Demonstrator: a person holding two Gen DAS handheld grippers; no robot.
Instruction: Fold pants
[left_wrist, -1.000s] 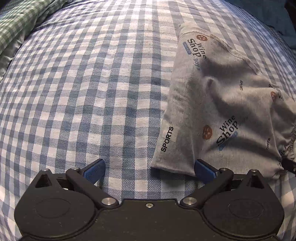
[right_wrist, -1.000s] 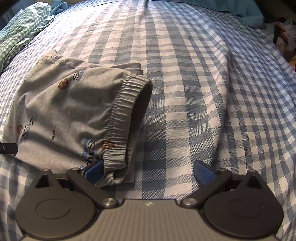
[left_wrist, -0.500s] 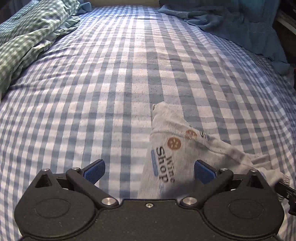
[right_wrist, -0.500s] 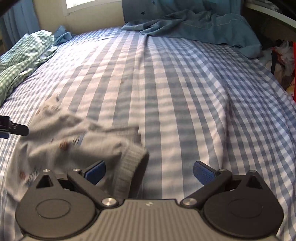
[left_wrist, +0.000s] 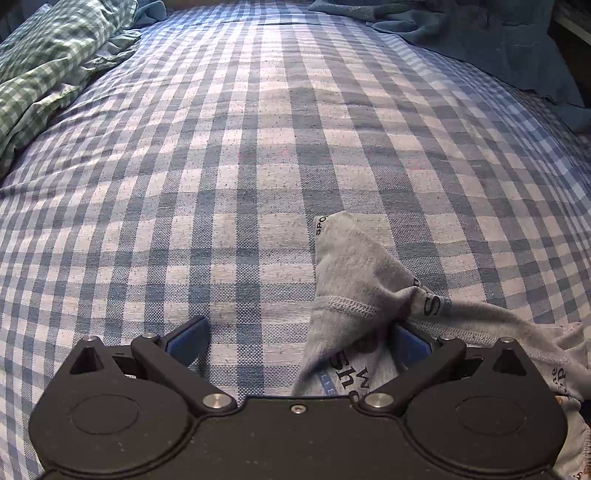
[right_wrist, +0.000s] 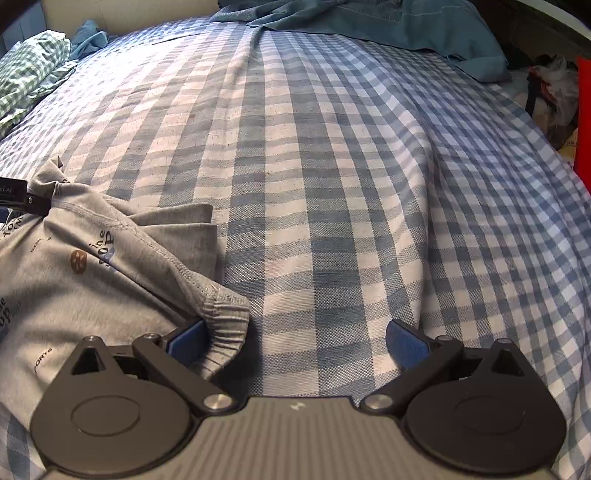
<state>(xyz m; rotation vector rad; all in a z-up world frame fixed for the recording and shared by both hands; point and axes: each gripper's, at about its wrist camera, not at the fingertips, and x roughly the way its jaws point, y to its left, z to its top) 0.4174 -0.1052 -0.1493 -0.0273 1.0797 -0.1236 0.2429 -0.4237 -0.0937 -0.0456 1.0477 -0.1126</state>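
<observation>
Both grippers are spread wide over the bed (left_wrist: 240, 166): left gripper (left_wrist: 297, 338) and right gripper (right_wrist: 295, 338) each touch the gray pants (right_wrist: 74, 280). Close firmly on fabric before lifting.

Left gripper (left_wrist: 299, 338) and right gripper (right_wrist: 295, 338) both spread wide.

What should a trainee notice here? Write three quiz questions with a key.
1. True or false: the left gripper is shut on the pants.
2. Which part of the pants lies against a finger of the right gripper? A: a cuff. B: the waistband. C: a drawstring.
3. Fill in: the sheet under the pants is checked white and ____.

Key: 1 false, its jaws stand wide apart. 2 B. 3 blue.
</observation>
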